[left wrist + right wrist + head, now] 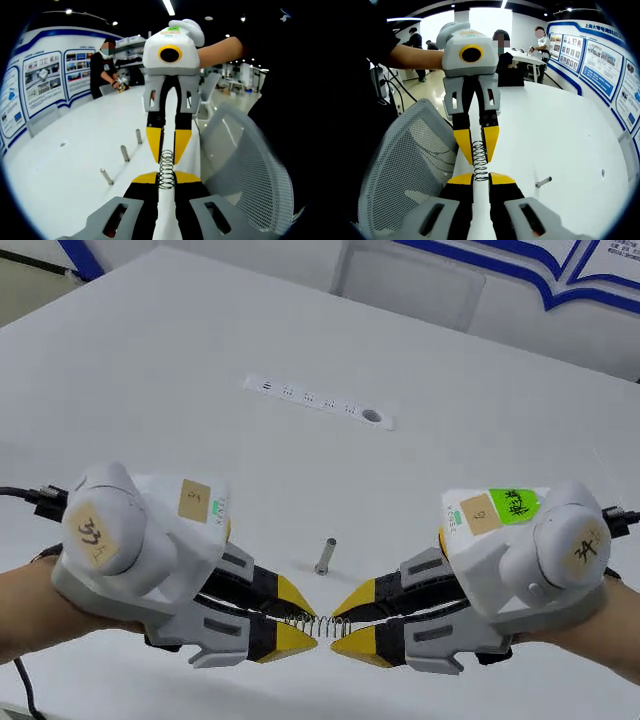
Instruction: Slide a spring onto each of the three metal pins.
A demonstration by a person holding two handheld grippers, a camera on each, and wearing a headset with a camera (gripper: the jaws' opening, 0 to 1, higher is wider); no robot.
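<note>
Spring [318,623]: held level in the air over the near part of the table [150,390], one end in each pair of jaws. Its coils are bare across the short gap between the yellow tips.
Left gripper [305,622]: on the left of the head view, pointing right. The jaws are clenched on the spring's left end, and in the left gripper view the two yellow tips sit tight against either side of the coil.
Right gripper [342,625]: on the right of the head view, with a green sticker on its body, pointing left. It is nearly tip to tip with the left gripper. Its jaws are closed on the spring's other end, as the right gripper view shows from behind.
Metal pin [325,555]: upright on the table just beyond the spring, bare, touching neither gripper.
Row in the left gripper view: near pin [106,176], middle pin [124,153] and far pin [138,136] stand upright in a line on the table, off to one side of the held spring. The middle pin looks ribbed like a coil, but it is too small to be sure.
Power strip [320,401]: white, flat on the table, well beyond the metal pin.
Chair [240,165]: grey mesh back, just beside the table's edge, on the person's side.
</note>
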